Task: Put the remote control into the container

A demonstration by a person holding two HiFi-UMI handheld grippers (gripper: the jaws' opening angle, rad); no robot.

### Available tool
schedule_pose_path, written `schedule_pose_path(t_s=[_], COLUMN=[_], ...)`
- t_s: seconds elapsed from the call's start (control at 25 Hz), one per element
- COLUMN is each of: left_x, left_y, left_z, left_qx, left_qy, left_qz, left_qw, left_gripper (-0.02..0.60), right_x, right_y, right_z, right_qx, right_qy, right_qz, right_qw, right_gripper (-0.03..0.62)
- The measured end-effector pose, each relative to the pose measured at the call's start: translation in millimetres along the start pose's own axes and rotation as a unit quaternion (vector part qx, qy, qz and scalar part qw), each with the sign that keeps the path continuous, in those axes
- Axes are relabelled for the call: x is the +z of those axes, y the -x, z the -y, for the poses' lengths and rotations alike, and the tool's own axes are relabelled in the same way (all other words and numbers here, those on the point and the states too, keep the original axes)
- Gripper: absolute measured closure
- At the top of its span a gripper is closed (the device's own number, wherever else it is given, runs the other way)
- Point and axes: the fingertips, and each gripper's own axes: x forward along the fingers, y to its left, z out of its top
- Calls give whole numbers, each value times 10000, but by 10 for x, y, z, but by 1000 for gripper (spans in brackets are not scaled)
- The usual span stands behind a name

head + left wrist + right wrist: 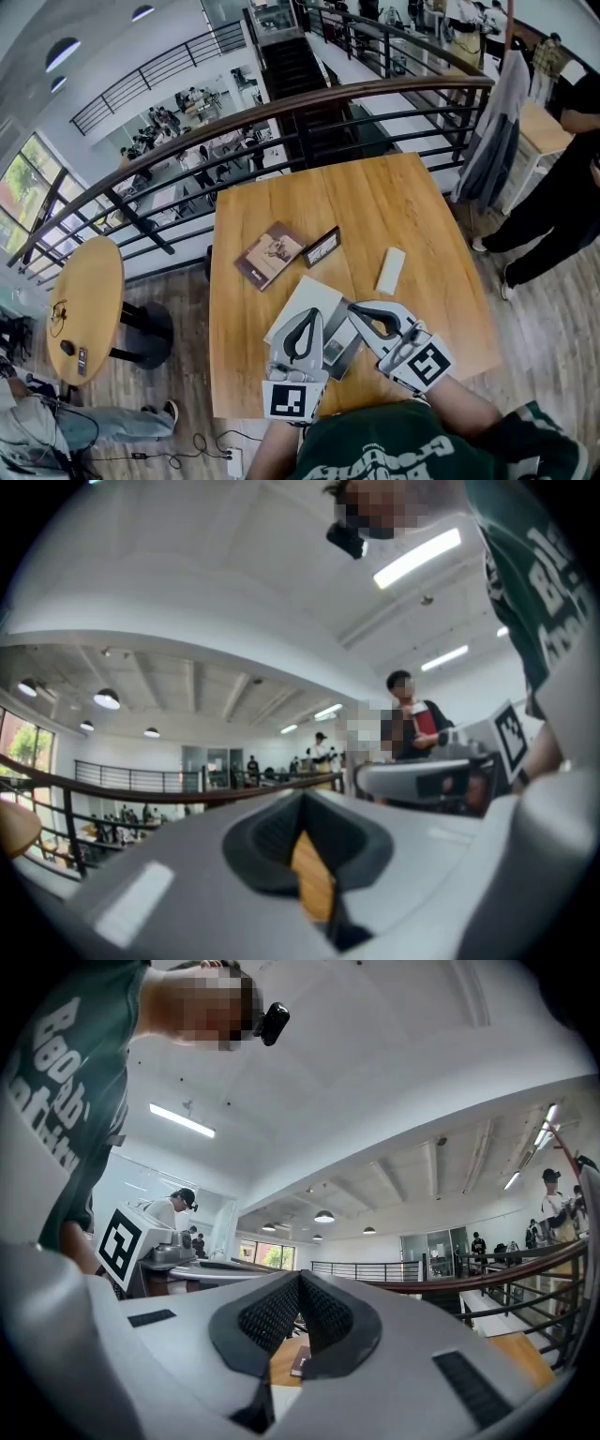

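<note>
Left gripper (pixel 313 314) is held level over the near edge of the wooden table (pixel 375 202). In the left gripper view its jaws are seen pressed together at the tips (pixel 300 797), with nothing between them and only table wood visible through the gap below.

Right gripper (pixel 354 307) is held just beside it, tilted slightly up. Its jaws are also clenched tip to tip (pixel 300 1277) and nothing is gripped.

The white remote control (pixel 390 270) is seen lying flat on the table, beyond the right gripper and clear of both tools. It is not in the container.

The white container (pixel 298 305) is placed at the near side of the table, partly covered by both grippers. A dark part (pixel 339 349) is seen between them; what it is cannot be told.

A brown booklet (pixel 270 255) and a small dark card (pixel 322 247) are laid further out, left of the remote. A curved railing (pixel 281 111) is seen behind the table.
</note>
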Motion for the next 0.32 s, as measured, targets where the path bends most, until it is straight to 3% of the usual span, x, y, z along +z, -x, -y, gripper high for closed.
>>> schedule_pose_path(t_s=[0.32], left_x=[30], left_y=[-9], left_z=[-3], left_qx=[-27], left_qy=[-102], left_qz=[-14], left_qw=[9999], left_gripper=[580], right_x=[22], right_y=[-28], right_z=[2], right_qx=[4], right_qy=[13], right_qz=[-31], right_qw=[10000], right_gripper=[577])
